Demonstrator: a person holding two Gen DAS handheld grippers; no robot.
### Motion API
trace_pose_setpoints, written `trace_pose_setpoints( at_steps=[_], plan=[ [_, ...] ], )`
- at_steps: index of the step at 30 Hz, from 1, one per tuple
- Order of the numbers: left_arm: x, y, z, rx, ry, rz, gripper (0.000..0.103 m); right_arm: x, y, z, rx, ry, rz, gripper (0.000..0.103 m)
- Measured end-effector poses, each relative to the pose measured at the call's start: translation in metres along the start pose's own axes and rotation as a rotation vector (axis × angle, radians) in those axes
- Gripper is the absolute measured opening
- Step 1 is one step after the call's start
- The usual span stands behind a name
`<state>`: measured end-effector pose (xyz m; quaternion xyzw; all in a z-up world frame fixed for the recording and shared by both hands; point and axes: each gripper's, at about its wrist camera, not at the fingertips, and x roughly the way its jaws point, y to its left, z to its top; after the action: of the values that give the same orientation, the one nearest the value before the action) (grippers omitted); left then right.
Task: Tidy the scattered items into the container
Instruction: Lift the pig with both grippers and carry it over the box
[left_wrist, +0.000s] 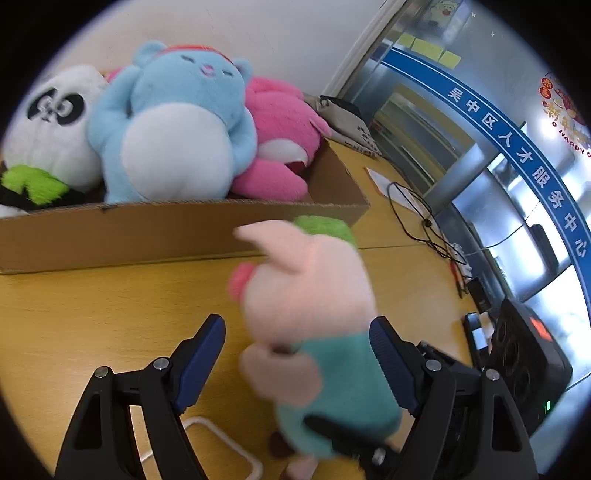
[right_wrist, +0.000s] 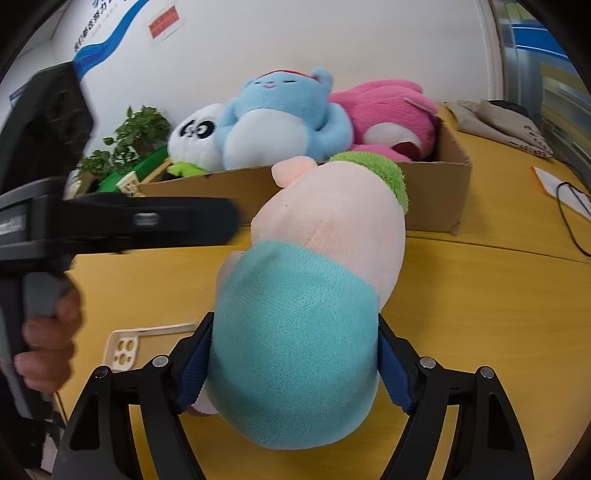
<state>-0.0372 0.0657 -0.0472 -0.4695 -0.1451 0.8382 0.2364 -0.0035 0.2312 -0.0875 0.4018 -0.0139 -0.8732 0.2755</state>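
A pink pig plush (right_wrist: 317, 266) with a teal body and green tuft is held between my right gripper's (right_wrist: 293, 345) blue pads, above the yellow table. It also shows in the left wrist view (left_wrist: 314, 314), blurred, between the open jaws of my left gripper (left_wrist: 297, 345), which do not press it. The cardboard box (left_wrist: 184, 229) behind holds a panda plush (left_wrist: 55, 125), a blue bear plush (left_wrist: 177, 125) and a pink plush (left_wrist: 284, 140). The box also shows in the right wrist view (right_wrist: 436, 192).
A cream phone case (right_wrist: 144, 343) lies on the table at the left. Black cables (left_wrist: 417, 218), papers and a beige bag (right_wrist: 506, 125) lie to the right. A black device (left_wrist: 524, 354) sits at the right edge. A potted plant (right_wrist: 125, 144) stands left of the box.
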Motion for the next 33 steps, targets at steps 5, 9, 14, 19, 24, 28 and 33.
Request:
trace_pose_setpoints(
  at_steps=[5,9,14,19,24,28,33],
  plan=[
    [0.009,-0.005,0.001,0.033,0.03,0.046,0.079,-0.004,0.019,-0.01,-0.058,-0.021,0.023,0.08],
    [0.0,-0.014,0.005,0.079,0.038,0.077,0.069,-0.006,0.017,-0.008,-0.057,-0.028,0.036,0.075],
    [-0.022,-0.028,0.022,0.113,0.016,0.119,0.066,-0.014,0.025,0.003,-0.087,-0.053,0.045,0.073],
    [-0.046,-0.054,0.063,0.206,-0.069,0.145,0.065,-0.034,0.023,0.036,-0.13,-0.129,0.053,0.073],
    [-0.059,-0.072,0.132,0.263,-0.167,0.13,0.065,-0.05,0.006,0.101,-0.191,-0.211,0.021,0.073],
    [-0.058,-0.078,0.179,0.292,-0.2,0.138,0.065,-0.055,-0.012,0.152,-0.253,-0.263,0.012,0.073],
    [-0.014,-0.07,0.213,0.296,-0.177,0.181,0.065,-0.032,-0.049,0.19,-0.281,-0.299,0.037,0.073]
  ],
)
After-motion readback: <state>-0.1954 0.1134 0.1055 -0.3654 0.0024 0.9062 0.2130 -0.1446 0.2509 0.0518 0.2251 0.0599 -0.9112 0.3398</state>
